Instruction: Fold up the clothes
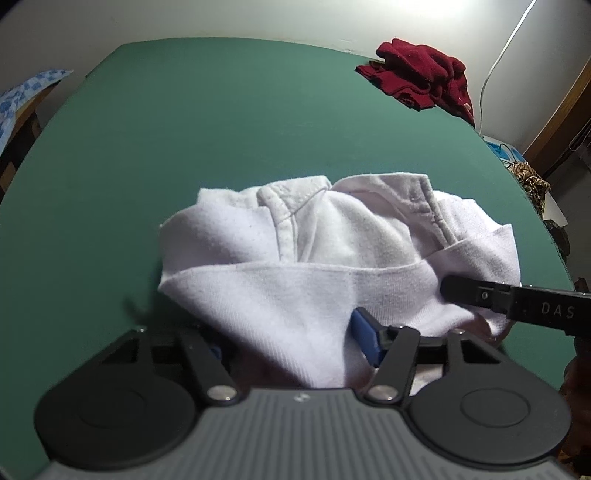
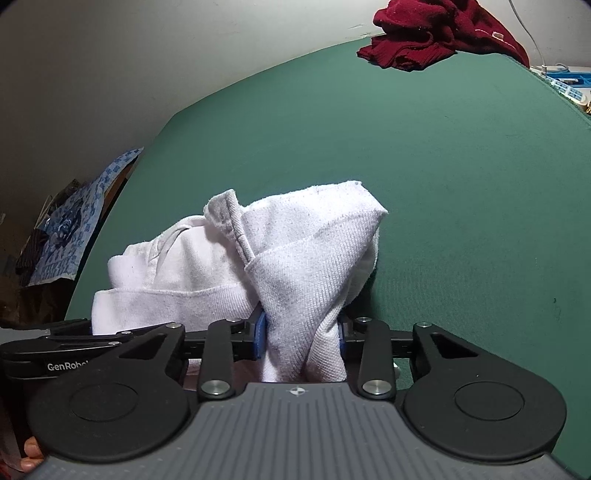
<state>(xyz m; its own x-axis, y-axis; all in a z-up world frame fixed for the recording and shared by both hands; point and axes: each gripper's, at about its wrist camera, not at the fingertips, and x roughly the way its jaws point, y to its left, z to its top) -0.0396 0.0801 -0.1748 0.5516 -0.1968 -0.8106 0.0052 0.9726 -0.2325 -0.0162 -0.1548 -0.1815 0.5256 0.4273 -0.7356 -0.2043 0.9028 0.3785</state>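
A white garment (image 1: 332, 236) lies bunched on the green table (image 1: 221, 129), near its front edge, collar seams showing on top. My left gripper (image 1: 288, 339) has a wide fold of the near hem between its blue pads (image 1: 365, 339), which press on it. In the right wrist view the same white garment (image 2: 314, 251) rises in a peaked fold. My right gripper (image 2: 301, 332) is shut on a narrow bunch of that cloth. One finger of the right gripper (image 1: 480, 295) reaches onto the hem from the right.
A crumpled dark red garment (image 1: 421, 74) sits at the table's far right corner (image 2: 443, 33). Blue patterned fabric (image 2: 74, 229) hangs off to the left of the table. A blue basket (image 2: 569, 83) and a white cable (image 1: 491, 70) are beyond the right edge.
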